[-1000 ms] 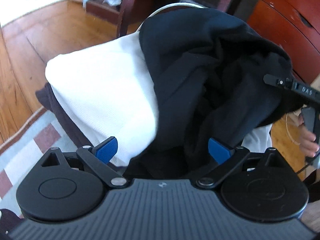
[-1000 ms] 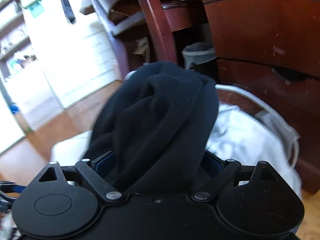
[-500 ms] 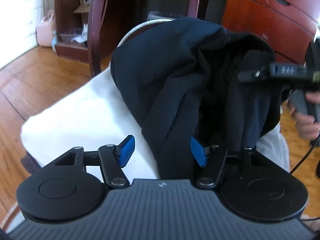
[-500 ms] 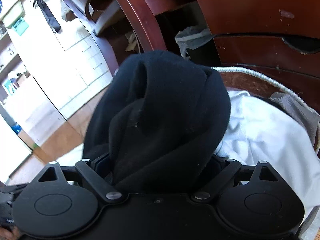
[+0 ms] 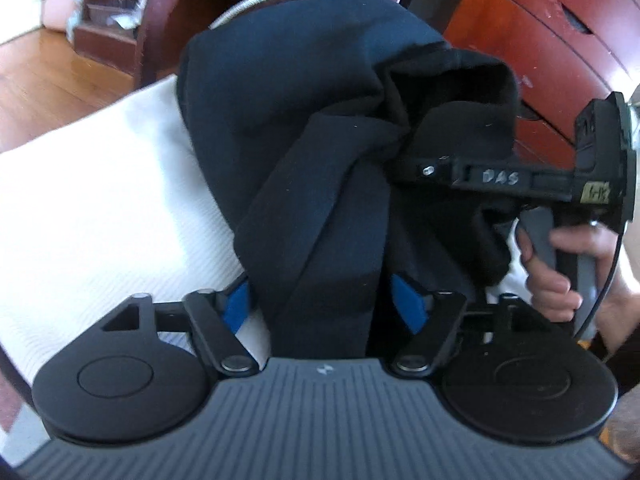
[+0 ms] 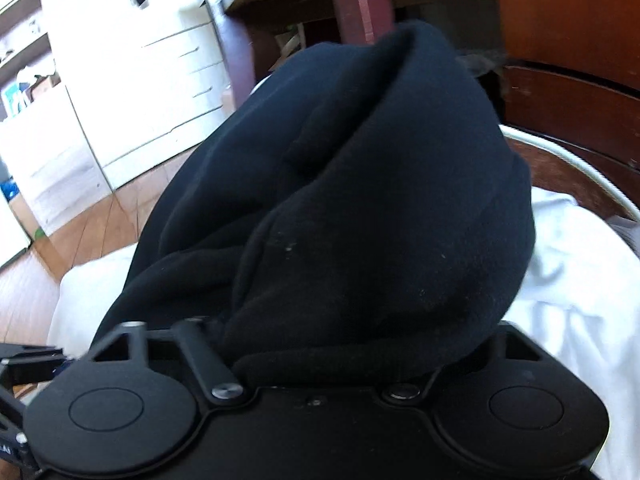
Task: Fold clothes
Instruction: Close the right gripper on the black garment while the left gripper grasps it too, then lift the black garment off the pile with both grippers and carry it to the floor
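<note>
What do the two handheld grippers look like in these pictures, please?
The left gripper has a ribbed grey body, two round black discs, black linkage arms and blue finger pads. The right gripper, seen side-on, is black with "DAS" handwritten in white, a grey handle and a thin black cable.

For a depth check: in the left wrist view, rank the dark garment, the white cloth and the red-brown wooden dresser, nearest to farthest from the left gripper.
1. Dark garment: between the left gripper's fingers.
2. White cloth: beneath, to the left.
3. Red-brown wooden dresser: behind, upper right.
</note>
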The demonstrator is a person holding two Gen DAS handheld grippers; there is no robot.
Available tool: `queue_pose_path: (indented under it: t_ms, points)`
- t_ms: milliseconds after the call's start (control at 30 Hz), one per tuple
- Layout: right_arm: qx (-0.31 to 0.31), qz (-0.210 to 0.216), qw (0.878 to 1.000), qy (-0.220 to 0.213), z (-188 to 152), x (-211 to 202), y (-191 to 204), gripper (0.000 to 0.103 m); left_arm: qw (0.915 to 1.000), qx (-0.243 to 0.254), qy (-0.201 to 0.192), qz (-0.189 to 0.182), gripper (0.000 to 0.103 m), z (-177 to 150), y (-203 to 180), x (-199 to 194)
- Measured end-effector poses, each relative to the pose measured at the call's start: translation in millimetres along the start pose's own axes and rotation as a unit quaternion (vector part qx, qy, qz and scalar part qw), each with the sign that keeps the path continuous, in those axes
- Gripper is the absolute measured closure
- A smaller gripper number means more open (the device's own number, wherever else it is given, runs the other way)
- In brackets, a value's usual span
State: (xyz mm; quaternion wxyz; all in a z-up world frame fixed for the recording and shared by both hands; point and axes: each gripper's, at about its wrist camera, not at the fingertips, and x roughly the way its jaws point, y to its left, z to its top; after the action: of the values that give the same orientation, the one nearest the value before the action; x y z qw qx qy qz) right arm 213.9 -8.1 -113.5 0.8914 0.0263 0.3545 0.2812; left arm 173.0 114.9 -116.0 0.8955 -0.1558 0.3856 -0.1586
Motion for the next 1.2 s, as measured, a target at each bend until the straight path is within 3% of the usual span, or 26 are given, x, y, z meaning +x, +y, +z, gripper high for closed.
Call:
queue_pose_path:
  t_ms: [33, 67, 133, 200, 267, 333, 367, 467, 533, 600, 667, 700, 800, 967, 1100, 1200]
  points:
    - [-0.016, 0.006, 1.0, 0.009, 1, -1, 6, 0.048, 0.9989, -0.02, 0.01, -0.041, 0.067, 3, 5, 0]
    - [-0.031, 0.029, 0.999, 0.011, 2, -8, 12, 0.054, 0.9954, -0.041, 0.02, -0.084, 0.068, 5, 10, 0]
    - [-0.061, 0.076, 0.995, 0.015, 3, -23, 23, 0.055, 0.9913, -0.06, 0.013, -0.116, 0.068, 8, 15, -1]
    - [-0.083, 0.162, 0.983, 0.02, 3, -42, 25, 0.055, 0.9924, -0.051, 0.01, -0.112, 0.068, 8, 13, -2]
    - [-0.097, 0.183, 0.978, 0.023, 3, -51, 21, 0.054, 0.9942, -0.045, 0.012, -0.098, 0.068, 9, 10, 0]
    - [-0.09, 0.106, 0.99, 0.029, 6, -49, 17, 0.041, 0.9973, -0.027, 0.01, -0.067, 0.057, 12, 3, 3]
    - [-0.088, 0.059, 0.994, 0.034, 8, -46, 16, 0.028, 0.9984, -0.02, 0.007, -0.053, 0.054, 13, 1, 3]
    - [-0.08, -0.029, 0.996, 0.02, 11, -40, 12, 0.011, 0.9974, -0.044, -0.008, -0.056, 0.05, 17, 8, -2]
    - [-0.049, -0.018, 0.999, 0.016, 11, -31, 2, 0.01, 0.9925, -0.089, -0.015, -0.082, 0.05, 16, 20, 0]
    - [0.001, 0.013, 1.0, 0.009, 5, -17, -4, 0.017, 0.9848, -0.143, -0.01, -0.097, 0.051, 11, 33, 5]
    - [0.018, 0.034, 0.999, 0.022, 3, -6, 5, 0.053, 0.9825, -0.145, -0.012, -0.116, 0.056, 8, 27, -5]
    - [-0.012, 0.05, 0.998, 0.025, 3, -7, 17, 0.06, 0.9813, -0.145, -0.014, -0.126, 0.062, 7, 24, -11]
    - [-0.046, 0.077, 0.996, 0.017, 3, -22, 32, 0.064, 0.977, -0.146, -0.017, -0.155, 0.068, 3, 15, -27]
    - [0.002, 0.175, 0.984, 0.023, 16, -56, 2, 0.066, 0.9656, -0.143, -0.019, -0.216, 0.068, -3, -10, -60]
    - [0.008, 0.235, 0.972, 0.019, 26, -87, -7, 0.066, 0.9703, -0.065, -0.033, -0.231, 0.064, -1, -46, -98]
    - [-0.005, 0.255, 0.967, 0.012, 39, -109, -6, 0.066, 0.9718, -0.004, -0.048, -0.231, 0.064, -2, -73, -127]
